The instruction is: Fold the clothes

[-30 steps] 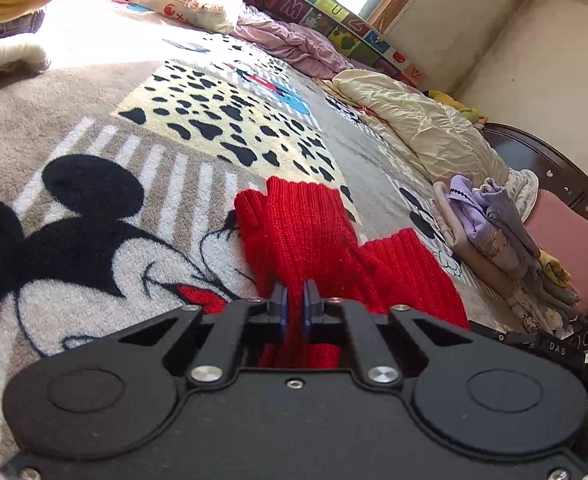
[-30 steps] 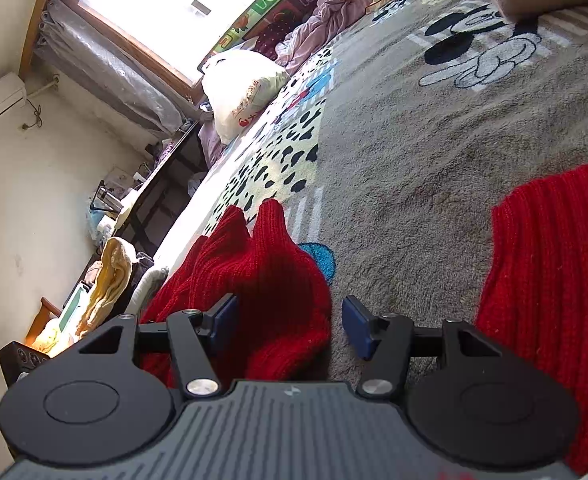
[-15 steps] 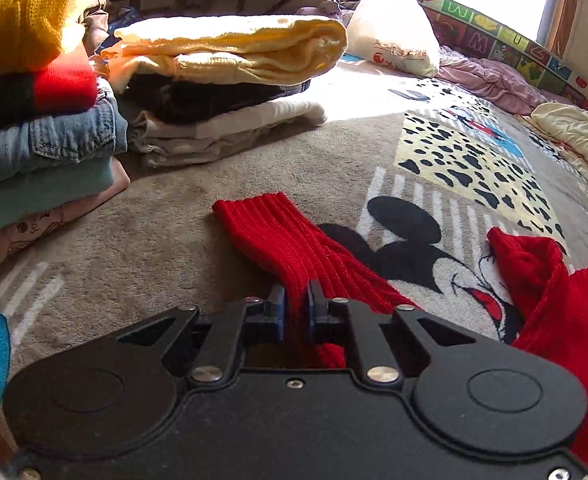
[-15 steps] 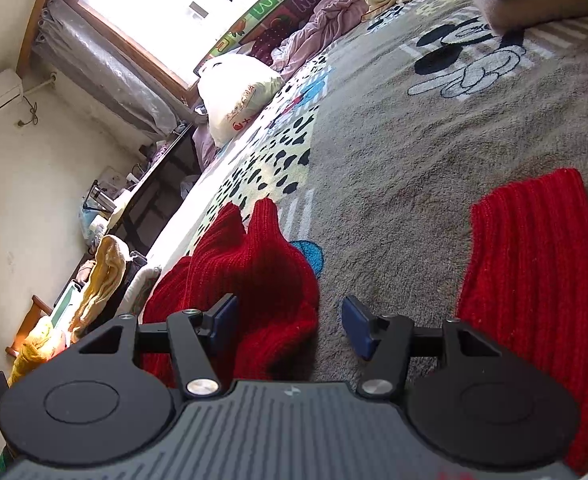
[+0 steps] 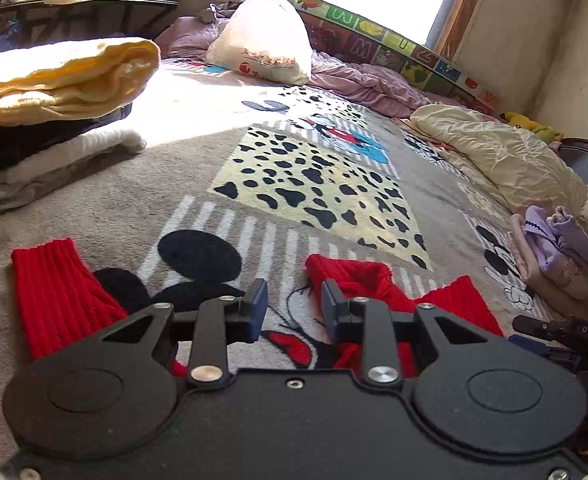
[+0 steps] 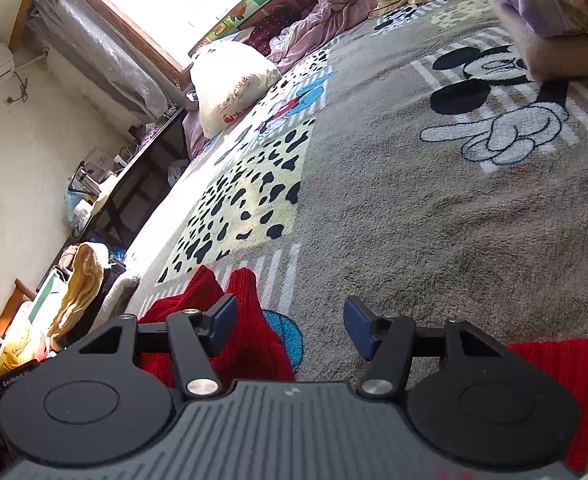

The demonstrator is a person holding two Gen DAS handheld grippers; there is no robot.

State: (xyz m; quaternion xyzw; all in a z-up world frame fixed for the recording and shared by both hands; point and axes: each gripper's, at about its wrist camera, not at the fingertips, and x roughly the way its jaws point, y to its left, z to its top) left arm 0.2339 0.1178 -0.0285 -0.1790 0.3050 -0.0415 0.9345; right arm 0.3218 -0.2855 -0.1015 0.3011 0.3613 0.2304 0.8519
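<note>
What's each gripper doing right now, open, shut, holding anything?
Left gripper: open, holding nothing, above the red knit garment.
Right gripper: open, holding nothing.

The left gripper [image 5: 290, 306] hovers low over the bed with its jaws spread apart and nothing between them. The right gripper [image 6: 290, 326] also sits low over the bed, jaws wide apart and empty, its body tilted relative to the bed.

Red ribbed sweater [image 5: 50, 292]; grey cartoon-mouse, dalmatian-spotted blanket [image 5: 134, 184]; yellow towel [image 5: 62, 76].
</note>
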